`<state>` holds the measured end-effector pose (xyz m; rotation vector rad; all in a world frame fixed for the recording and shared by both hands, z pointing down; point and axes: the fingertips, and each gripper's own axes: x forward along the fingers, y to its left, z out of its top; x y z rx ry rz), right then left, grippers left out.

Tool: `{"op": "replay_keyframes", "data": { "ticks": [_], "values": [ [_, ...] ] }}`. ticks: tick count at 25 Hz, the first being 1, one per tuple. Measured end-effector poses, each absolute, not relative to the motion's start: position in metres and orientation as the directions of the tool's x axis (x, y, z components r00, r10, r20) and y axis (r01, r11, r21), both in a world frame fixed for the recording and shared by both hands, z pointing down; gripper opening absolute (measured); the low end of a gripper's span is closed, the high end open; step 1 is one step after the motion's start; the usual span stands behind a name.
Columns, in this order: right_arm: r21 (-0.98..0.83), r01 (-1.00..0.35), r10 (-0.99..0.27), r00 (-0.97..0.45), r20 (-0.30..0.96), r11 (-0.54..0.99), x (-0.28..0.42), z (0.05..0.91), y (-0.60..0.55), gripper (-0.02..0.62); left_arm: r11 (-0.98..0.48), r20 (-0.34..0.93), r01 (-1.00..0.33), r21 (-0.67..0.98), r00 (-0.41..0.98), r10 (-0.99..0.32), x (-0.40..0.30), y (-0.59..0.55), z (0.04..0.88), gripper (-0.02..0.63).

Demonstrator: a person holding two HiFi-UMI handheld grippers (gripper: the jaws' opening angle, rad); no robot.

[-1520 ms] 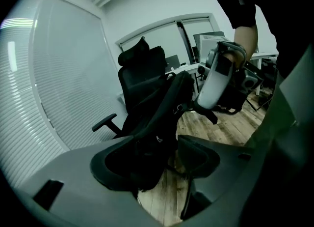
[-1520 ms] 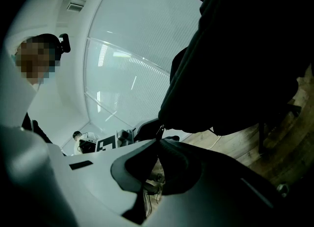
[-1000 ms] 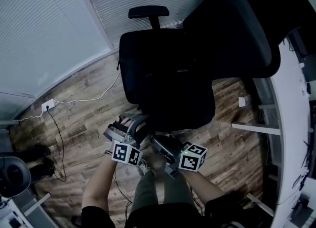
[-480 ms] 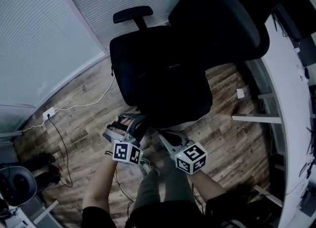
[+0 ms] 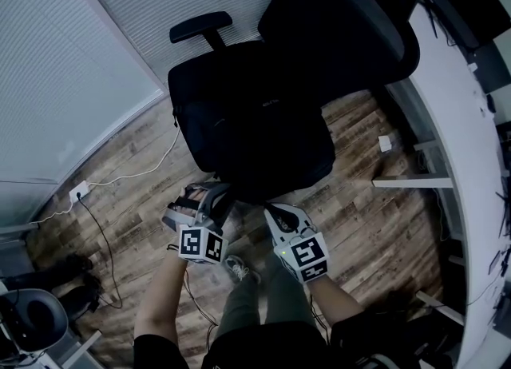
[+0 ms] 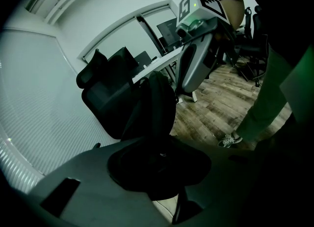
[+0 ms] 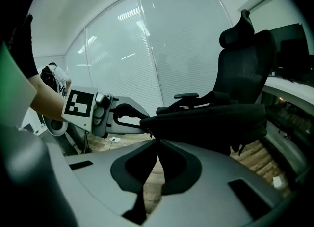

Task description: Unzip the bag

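A black bag [image 5: 247, 128] lies flat on the seat of a black office chair [image 5: 335, 24]. My left gripper [image 5: 219, 192] is at the bag's near left corner. Its jaws have just been closing, and dark bag fabric [image 6: 157, 103] fills the gap between them [image 6: 159, 155]. My right gripper [image 5: 271, 209] is at the bag's near edge, just right of the left one. In the right gripper view its jaws [image 7: 158, 140] are shut, with the tips against the bag's edge [image 7: 211, 118]. Whether a zip pull is pinched there is hidden.
The chair's armrest [image 5: 200, 28] sticks out at the far left. A white desk [image 5: 455, 120] curves along the right. A cable runs over the wooden floor to a wall socket [image 5: 77, 192]. My shoe [image 5: 237, 267] is below the grippers.
The right gripper has rolled, so its marker cube now faces up, and it has shifted along the bag's near edge. The left gripper stays at the corner with its jaws narrower.
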<state>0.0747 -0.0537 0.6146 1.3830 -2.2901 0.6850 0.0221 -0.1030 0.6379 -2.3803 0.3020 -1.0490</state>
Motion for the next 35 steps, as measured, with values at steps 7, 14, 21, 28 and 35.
{"op": "replay_keyframes", "data": {
  "ticks": [7, 14, 21, 28, 35],
  "values": [
    [-0.206, -0.915, -0.738, -0.401, 0.543, 0.346, 0.098, 0.61, -0.055, 0.048, -0.85, 0.627, -0.006, -0.526, 0.672, -0.394, 0.021, -0.105, 0.638, 0.115],
    [-0.198, -0.931, -0.756, -0.365, 0.543, 0.307, 0.12, 0.606, -0.056, 0.048, -0.86, 0.63, -0.023, -0.51, 0.67, -0.392, 0.022, -0.105, 0.636, 0.115],
    [-0.191, -0.948, -0.774, -0.318, 0.548, 0.255, 0.151, 0.603, -0.059, 0.048, -0.87, 0.638, -0.042, -0.492, 0.663, -0.393, 0.024, -0.106, 0.635, 0.115],
    [-0.182, -0.961, -0.787, -0.277, 0.551, 0.21, 0.18, 0.603, -0.063, 0.048, -0.877, 0.644, -0.054, -0.477, 0.658, -0.39, 0.027, -0.104, 0.635, 0.115],
    [-0.16, -0.971, -0.795, -0.237, 0.559, 0.177, 0.208, 0.603, -0.07, 0.048, -0.877, 0.649, -0.069, -0.476, 0.645, -0.403, 0.028, -0.107, 0.638, 0.114]
  ]
}}
